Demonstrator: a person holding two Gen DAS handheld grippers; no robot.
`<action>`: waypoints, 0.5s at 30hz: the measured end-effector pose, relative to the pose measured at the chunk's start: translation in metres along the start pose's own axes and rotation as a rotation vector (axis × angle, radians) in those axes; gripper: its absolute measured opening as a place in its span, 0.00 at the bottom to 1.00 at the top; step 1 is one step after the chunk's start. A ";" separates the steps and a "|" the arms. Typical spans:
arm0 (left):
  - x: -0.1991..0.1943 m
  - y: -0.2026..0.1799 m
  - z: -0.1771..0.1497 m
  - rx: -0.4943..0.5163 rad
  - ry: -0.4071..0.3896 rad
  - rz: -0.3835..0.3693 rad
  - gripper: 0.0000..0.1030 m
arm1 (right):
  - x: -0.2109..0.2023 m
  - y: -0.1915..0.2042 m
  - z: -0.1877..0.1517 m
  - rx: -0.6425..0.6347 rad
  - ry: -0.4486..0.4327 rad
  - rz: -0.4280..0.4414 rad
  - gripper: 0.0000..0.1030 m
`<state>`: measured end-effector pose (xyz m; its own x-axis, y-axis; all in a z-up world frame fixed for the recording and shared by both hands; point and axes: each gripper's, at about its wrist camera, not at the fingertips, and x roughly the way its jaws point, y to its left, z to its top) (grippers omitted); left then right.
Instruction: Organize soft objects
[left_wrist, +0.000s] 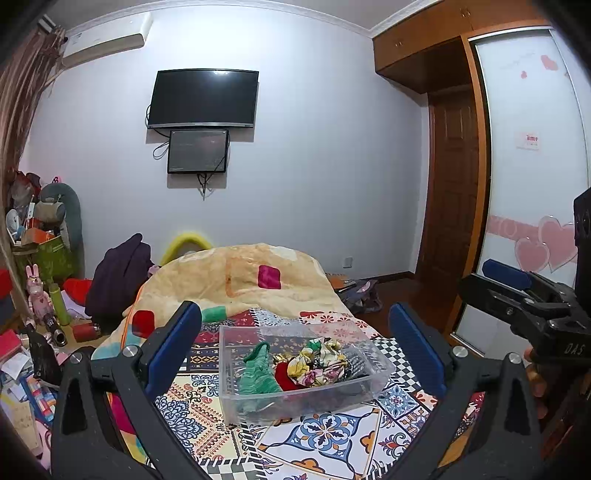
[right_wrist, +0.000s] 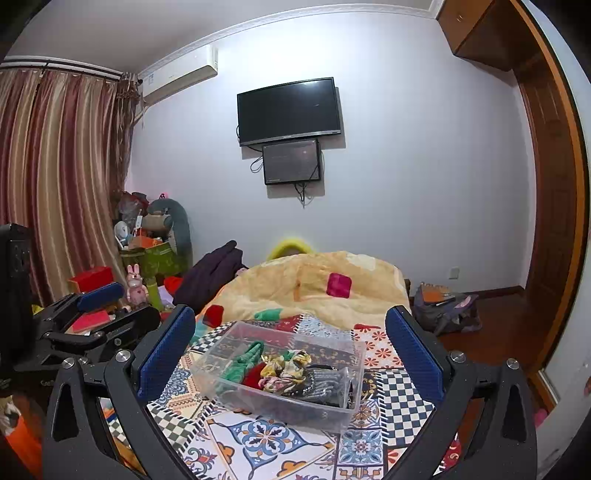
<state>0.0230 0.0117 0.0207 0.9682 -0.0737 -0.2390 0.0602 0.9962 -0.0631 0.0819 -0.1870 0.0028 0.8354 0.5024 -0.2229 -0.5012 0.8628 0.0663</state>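
Note:
A clear plastic bin (left_wrist: 380, 373) sits on the patterned bedcover and also shows in the right wrist view (right_wrist: 347, 410). It holds a green scrunchie (left_wrist: 256, 373), a red one (left_wrist: 286, 376), a floral one (left_wrist: 317, 360) and a dark grey one (right_wrist: 325, 380). My left gripper (left_wrist: 295, 332) is open and empty, held back from the bin at its near side. My right gripper (right_wrist: 291, 332) is open and empty, also short of the bin. Each gripper shows at the edge of the other's view.
A rolled yellow quilt (left_wrist: 240, 273) lies behind the bin. A dark garment (left_wrist: 118, 277) is piled at its left. Cluttered boxes and toys (left_wrist: 40, 258) fill the left floor. A backpack (right_wrist: 443, 306) lies on the floor at right by the wardrobe (left_wrist: 532, 147).

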 end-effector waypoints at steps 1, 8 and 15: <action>0.000 0.001 0.000 -0.002 0.001 -0.001 1.00 | 0.001 0.000 0.000 0.002 0.003 0.001 1.00; 0.002 0.000 -0.001 -0.003 0.010 -0.002 1.00 | 0.004 0.000 -0.002 0.011 0.020 -0.001 1.00; 0.003 -0.001 -0.001 0.001 0.018 -0.005 1.00 | 0.006 0.003 -0.003 0.006 0.027 -0.007 1.00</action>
<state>0.0251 0.0101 0.0191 0.9634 -0.0795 -0.2561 0.0652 0.9958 -0.0636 0.0846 -0.1818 -0.0016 0.8324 0.4946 -0.2500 -0.4937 0.8667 0.0708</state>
